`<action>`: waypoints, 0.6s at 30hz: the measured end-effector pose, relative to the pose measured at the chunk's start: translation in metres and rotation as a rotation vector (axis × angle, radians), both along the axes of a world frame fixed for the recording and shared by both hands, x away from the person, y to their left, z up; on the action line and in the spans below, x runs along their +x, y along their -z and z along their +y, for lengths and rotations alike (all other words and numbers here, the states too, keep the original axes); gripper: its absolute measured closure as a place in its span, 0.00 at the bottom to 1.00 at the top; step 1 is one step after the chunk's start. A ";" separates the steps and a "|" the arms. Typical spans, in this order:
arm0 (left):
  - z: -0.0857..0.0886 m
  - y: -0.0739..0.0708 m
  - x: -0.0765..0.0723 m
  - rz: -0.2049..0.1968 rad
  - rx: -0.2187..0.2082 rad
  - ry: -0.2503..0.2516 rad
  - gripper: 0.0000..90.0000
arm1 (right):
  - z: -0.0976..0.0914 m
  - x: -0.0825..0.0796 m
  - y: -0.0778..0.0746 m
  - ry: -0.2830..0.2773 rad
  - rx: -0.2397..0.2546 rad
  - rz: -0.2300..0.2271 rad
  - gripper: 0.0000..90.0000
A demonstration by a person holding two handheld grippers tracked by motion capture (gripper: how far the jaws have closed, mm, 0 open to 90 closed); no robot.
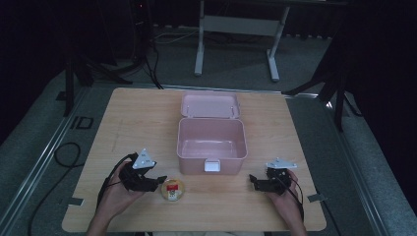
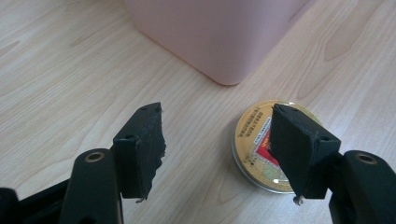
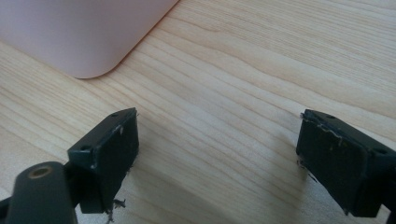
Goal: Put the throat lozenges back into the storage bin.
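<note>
Room: dark around my station; grey floor, black stands at left and right, cables on the floor at left, and a white-legged frame (image 1: 236, 42) beyond the far edge of the table.

Table (image 1: 123, 123): pale wood grain, rounded corners, lit from above.

Pink box (image 1: 211, 138): standing at the table's centre, lid (image 1: 210, 105) thrown back toward the far edge, inside bare, white latch (image 1: 212, 165) on the wall facing the near edge. In the left gripper view a rounded corner of it (image 2: 219, 37) rises just past my jaws; in the right gripper view another corner (image 3: 79, 32) sits at upper left.

Left hand (image 1: 117, 189): in from the near edge, toward the near-left corner, cupping the left gripper (image 1: 158, 182), which lies low and points toward the right edge. Jaws spread with bare wood between them in the left gripper view (image 2: 217, 140); nothing pinched.

Right hand (image 1: 285, 196): in from the near edge, toward the near-right corner, with the right gripper (image 1: 253, 180) low and pointing toward the left edge. Jaws spread wide over bare table (image 3: 217, 149); nothing between them.

Round tin (image 1: 173, 190): gold rim, red and white label, flat on the table near the near edge, in front of the box's left front corner and just beside my left jaw tips. In the left gripper view it (image 2: 254, 140) lies partly behind the right-hand jaw, outside the gap; I cannot tell whether that jaw touches it.
</note>
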State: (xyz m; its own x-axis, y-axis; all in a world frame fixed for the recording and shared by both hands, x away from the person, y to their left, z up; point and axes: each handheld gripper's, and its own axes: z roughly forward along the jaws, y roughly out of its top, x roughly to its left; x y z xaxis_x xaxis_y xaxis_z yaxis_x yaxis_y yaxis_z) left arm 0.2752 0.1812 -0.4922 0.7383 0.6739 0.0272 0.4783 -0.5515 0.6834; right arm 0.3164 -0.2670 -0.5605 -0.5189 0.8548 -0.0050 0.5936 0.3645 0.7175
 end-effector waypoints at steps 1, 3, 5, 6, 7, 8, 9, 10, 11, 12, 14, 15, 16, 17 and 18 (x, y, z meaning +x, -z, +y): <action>-0.001 0.000 0.000 0.002 0.005 0.005 0.39 | 0.000 0.000 0.000 0.000 0.000 0.000 0.14; -0.003 0.000 0.000 0.002 0.008 0.013 0.38 | 0.000 0.000 0.000 0.000 0.000 0.000 0.14; -0.004 0.000 0.000 0.005 0.014 0.022 0.38 | 0.000 0.000 0.000 0.000 0.000 0.000 0.14; -0.005 0.000 0.000 0.005 0.015 0.026 0.38 | 0.000 0.000 0.000 0.000 0.000 0.000 0.14; -0.006 0.000 0.000 0.006 0.015 0.029 0.38 | 0.000 0.000 0.000 0.000 0.000 0.000 0.14; -0.007 0.001 0.000 0.006 0.015 0.032 0.38 | 0.000 0.000 0.000 0.000 0.000 0.000 0.14; -0.008 0.001 0.000 0.008 0.018 0.035 0.38 | 0.000 0.000 0.000 -0.001 0.000 -0.001 0.14; -0.008 0.001 0.001 0.009 0.019 0.038 0.37 | 0.000 0.000 0.000 0.000 0.000 0.000 0.14; -0.009 0.001 0.001 0.011 0.019 0.043 0.36 | 0.000 0.000 0.000 0.000 0.000 0.000 0.14; -0.010 0.001 0.001 0.014 0.018 0.045 0.36 | 0.000 0.000 0.000 0.000 0.000 0.000 0.14; -0.012 0.002 0.001 0.018 0.023 0.054 0.35 | 0.000 0.000 0.000 0.000 0.000 0.000 0.14; -0.013 0.003 0.001 0.021 0.024 0.057 0.35 | 0.000 0.000 0.000 0.000 0.000 0.000 0.14; -0.013 0.003 0.002 0.027 0.027 0.062 0.35 | 0.000 0.000 0.000 0.000 0.000 0.000 0.14; -0.014 0.004 0.002 0.031 0.027 0.068 0.35 | 0.000 0.000 0.000 0.000 0.000 0.000 0.14; -0.014 0.004 0.002 0.031 0.027 0.068 0.35 | 0.000 0.000 0.000 0.000 0.000 0.000 0.14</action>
State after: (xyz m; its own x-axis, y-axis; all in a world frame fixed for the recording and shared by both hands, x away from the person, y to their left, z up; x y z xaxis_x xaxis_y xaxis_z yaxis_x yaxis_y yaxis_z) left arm 0.2773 0.1674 -0.4961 0.7830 0.6217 0.0206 0.4601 -0.6012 0.6534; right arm 0.3164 -0.2670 -0.5605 -0.5189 0.8548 -0.0048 0.5936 0.3643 0.7176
